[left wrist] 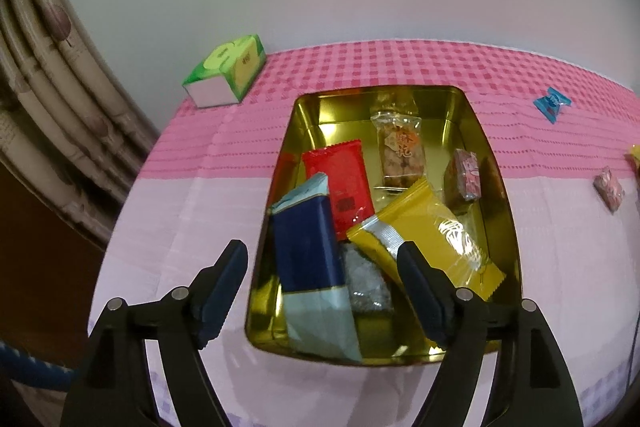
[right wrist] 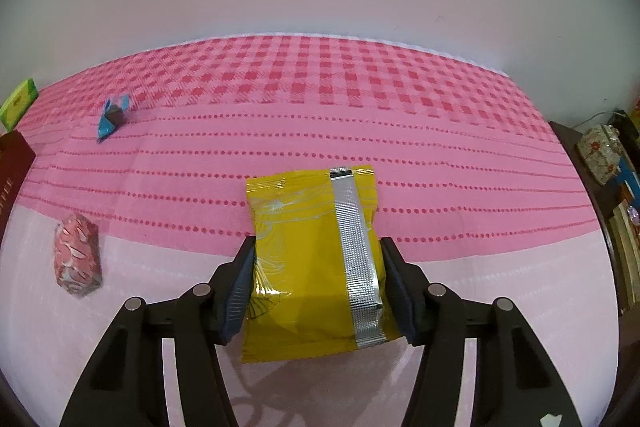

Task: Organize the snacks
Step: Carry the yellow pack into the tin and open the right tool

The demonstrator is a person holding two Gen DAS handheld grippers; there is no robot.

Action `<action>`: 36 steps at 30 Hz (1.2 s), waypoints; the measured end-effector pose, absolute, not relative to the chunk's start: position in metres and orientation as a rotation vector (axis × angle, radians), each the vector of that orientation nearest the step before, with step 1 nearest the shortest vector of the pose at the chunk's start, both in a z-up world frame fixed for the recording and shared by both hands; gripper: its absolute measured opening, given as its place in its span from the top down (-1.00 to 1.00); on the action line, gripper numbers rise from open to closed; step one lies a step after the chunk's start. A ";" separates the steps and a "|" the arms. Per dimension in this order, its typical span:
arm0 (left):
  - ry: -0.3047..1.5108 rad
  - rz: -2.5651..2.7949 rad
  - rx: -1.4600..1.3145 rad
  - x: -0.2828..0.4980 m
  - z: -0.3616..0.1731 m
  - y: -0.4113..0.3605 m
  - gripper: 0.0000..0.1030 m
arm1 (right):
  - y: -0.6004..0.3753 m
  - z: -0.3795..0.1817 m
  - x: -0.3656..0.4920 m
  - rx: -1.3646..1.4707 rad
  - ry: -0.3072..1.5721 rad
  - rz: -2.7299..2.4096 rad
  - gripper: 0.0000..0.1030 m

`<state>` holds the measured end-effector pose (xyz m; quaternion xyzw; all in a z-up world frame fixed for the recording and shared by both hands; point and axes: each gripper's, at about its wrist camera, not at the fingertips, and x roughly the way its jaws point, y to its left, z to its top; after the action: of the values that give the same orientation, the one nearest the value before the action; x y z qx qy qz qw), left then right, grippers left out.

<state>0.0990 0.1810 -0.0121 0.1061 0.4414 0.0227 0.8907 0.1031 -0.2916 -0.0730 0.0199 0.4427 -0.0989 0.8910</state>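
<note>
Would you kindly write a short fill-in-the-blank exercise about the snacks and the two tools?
1. The right tool is shut on a ____ packet.
2. The left tool hovers open over the ____ tin.
3. The red packet lies ____ the tin.
4. The blue candy lies on the ____ tablecloth.

Missing words: yellow; gold; inside; pink

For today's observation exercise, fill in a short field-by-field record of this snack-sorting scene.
container: gold tin, open, on the pink tablecloth
inside tin: red, navy and yellow packets, among others
left gripper: open above tin, holding nothing
right gripper: shut on yellow snack packet
loose on cloth: blue candy, pink wrapped candy
</note>
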 end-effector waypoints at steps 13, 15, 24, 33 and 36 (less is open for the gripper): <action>0.861 0.097 0.248 0.071 -0.006 0.205 -0.57 | -0.200 -0.015 0.099 0.000 0.844 -0.035 -0.07; 0.867 0.100 0.231 0.069 -0.007 0.212 -0.57 | -0.171 -0.006 0.100 -0.022 0.830 0.022 -0.07; 0.895 0.136 0.138 0.068 -0.005 0.236 -0.57 | -0.053 0.015 0.104 -0.106 0.808 0.237 -0.07; 0.893 0.154 0.095 0.069 -0.001 0.248 -0.58 | 0.022 0.010 0.098 -0.154 0.823 0.353 -0.07; 0.889 0.171 0.090 0.069 0.000 0.251 -0.58 | 0.036 0.007 0.098 -0.156 0.830 0.372 -0.07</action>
<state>0.0694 0.2513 0.0001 0.0437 0.4295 0.0824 0.8983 0.0981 0.0363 0.0075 -0.0753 0.4006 0.1796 0.8953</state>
